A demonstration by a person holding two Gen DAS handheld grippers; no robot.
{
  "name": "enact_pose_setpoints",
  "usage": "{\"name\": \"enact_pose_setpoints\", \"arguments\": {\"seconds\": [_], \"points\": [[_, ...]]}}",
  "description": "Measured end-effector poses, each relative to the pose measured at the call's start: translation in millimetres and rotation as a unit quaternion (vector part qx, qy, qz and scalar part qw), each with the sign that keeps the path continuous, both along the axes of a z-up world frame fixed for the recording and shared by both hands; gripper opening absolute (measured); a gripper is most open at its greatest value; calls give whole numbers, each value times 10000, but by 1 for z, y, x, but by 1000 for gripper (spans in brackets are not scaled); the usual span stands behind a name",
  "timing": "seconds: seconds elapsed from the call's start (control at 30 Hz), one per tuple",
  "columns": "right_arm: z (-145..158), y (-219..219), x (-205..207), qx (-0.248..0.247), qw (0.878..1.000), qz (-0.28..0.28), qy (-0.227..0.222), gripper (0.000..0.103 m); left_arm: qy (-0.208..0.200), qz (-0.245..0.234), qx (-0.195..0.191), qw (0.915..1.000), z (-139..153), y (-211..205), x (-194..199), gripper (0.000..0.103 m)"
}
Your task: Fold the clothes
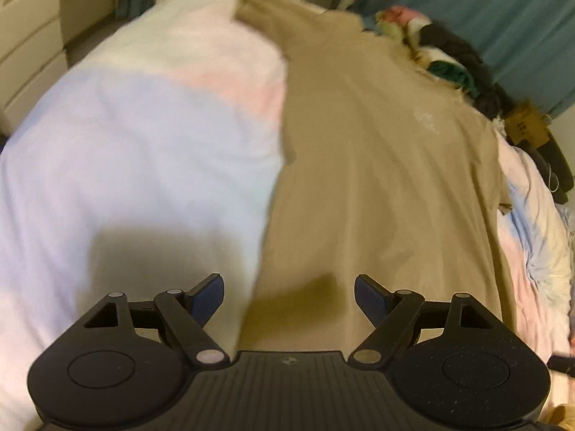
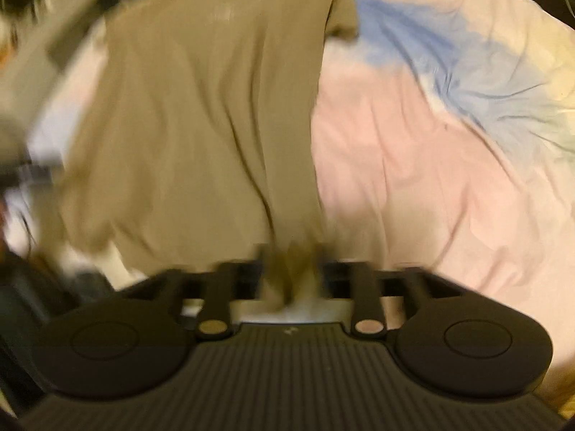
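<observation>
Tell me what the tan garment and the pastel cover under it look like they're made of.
Tan garment: seems a thin matte woven or knit cloth, cotton-like; it drapes in soft long creases with no sheen. Pastel cover: looks like light matte bedding cloth, finely wrinkled, dyed in pink, blue and cream patches. Blur leaves the weave unclear.

Each camera rides on its own claw and looks steeply down along the fingers at the bed (image 1: 107,136), from close above. The left wrist view has the tan shirt (image 1: 377,165) right of centre, a pile of clothes (image 1: 449,57) beyond it. The right wrist view, blurred, sits nearer the same tan shirt (image 2: 201,115). Both share shirt and pastel bedding.
</observation>
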State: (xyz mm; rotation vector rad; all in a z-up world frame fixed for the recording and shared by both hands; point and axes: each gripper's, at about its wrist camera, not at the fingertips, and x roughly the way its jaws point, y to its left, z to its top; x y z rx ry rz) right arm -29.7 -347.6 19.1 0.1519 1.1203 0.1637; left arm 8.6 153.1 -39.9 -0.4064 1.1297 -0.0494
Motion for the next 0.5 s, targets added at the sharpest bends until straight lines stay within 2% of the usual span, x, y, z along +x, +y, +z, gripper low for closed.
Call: {"name": "enact_pose_setpoints", "arguments": {"seconds": [0.03, 0.1, 0.17, 0.23, 0.3, 0.37, 0.43, 0.5], "points": [[4, 0, 2, 98, 9997, -139, -200, 85, 105, 46, -72, 9999, -1, 3, 0, 82], [9, 8, 11, 272, 9972, -375, -591, 84, 287, 129, -126, 9994, -3, 8, 0, 82], [3, 6, 23, 787, 9914, -623, -843, 84, 421, 131, 40, 9990, -6, 4, 2, 82], [-13, 4, 38, 1413, 9789, -1014, -1072, 84, 613, -18, 183, 9979, -11, -3, 5, 78], [-32, 2, 51, 1921, 9613, -1447, -1345, 84, 767, -209, 319, 9963, -14, -10, 6, 66], [-54, 6, 56, 2118, 9489, -1716, -1590, 84, 804, -425, 448, 9948, -14, -16, 3, 62], [-73, 8, 59, 2107, 9481, -1849, -1497, 85, 854, -641, 567, 9927, -13, -23, 0, 54], [-78, 8, 61, 2051, 9516, -1761, -1464, 84, 1088, -798, 775, 9878, -17, -29, 2, 54]]}}
